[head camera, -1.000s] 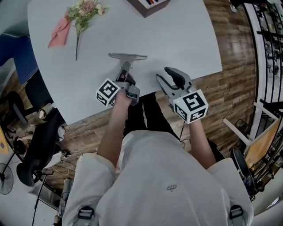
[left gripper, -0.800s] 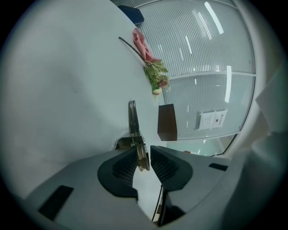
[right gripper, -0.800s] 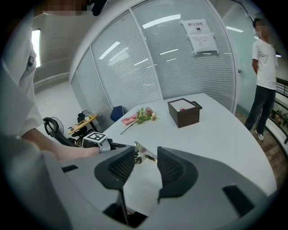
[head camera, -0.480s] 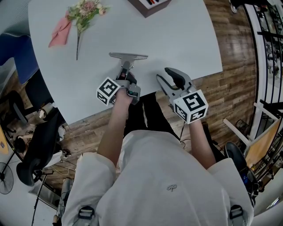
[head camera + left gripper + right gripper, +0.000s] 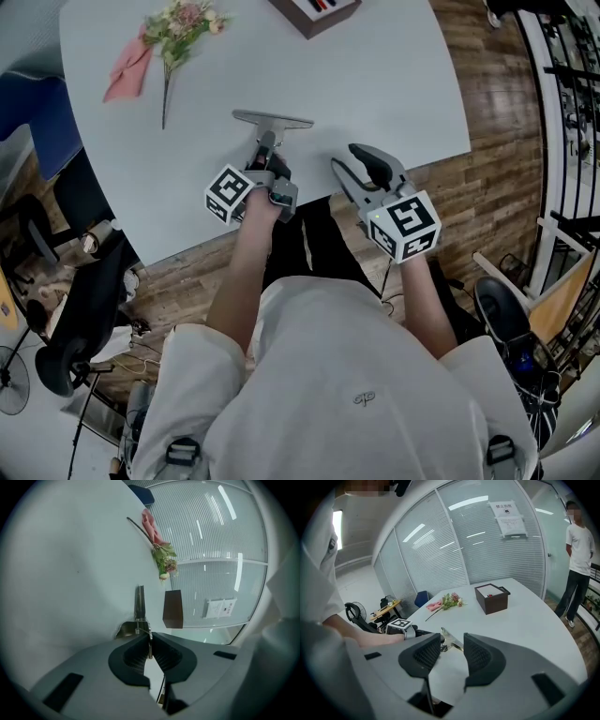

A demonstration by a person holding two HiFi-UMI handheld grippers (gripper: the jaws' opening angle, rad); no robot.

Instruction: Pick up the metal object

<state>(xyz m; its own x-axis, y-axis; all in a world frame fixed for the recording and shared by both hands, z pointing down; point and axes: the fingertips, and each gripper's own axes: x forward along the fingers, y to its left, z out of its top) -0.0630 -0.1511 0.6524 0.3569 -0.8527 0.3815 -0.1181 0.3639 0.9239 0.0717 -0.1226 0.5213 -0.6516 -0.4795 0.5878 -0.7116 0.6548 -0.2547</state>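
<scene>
Head view, centre frame: metal object (image 5: pixel 272 119) lies on the grey table (image 5: pixel 394 84) with left gripper (image 5: pixel 269 157) at its stem; left gripper view, jaws have just been closing and now pinch that thin stem; right gripper view, right gripper (image 5: pixel 451 648) jaws apart, empty.

The head view's top edge is cutting off the box (image 5: pixel 314 13). There the left gripper (image 5: pixel 268 157), its jaws having just been closing on the metal object (image 5: pixel 273 119), is covering the stem's near end; in its own view the pads (image 5: pixel 130 654) are hiding it too. We are finding the notice (image 5: pixel 508 513) too small to read, and a coil (image 5: pixel 137 631), possibly a spring, is looking unclear.
</scene>
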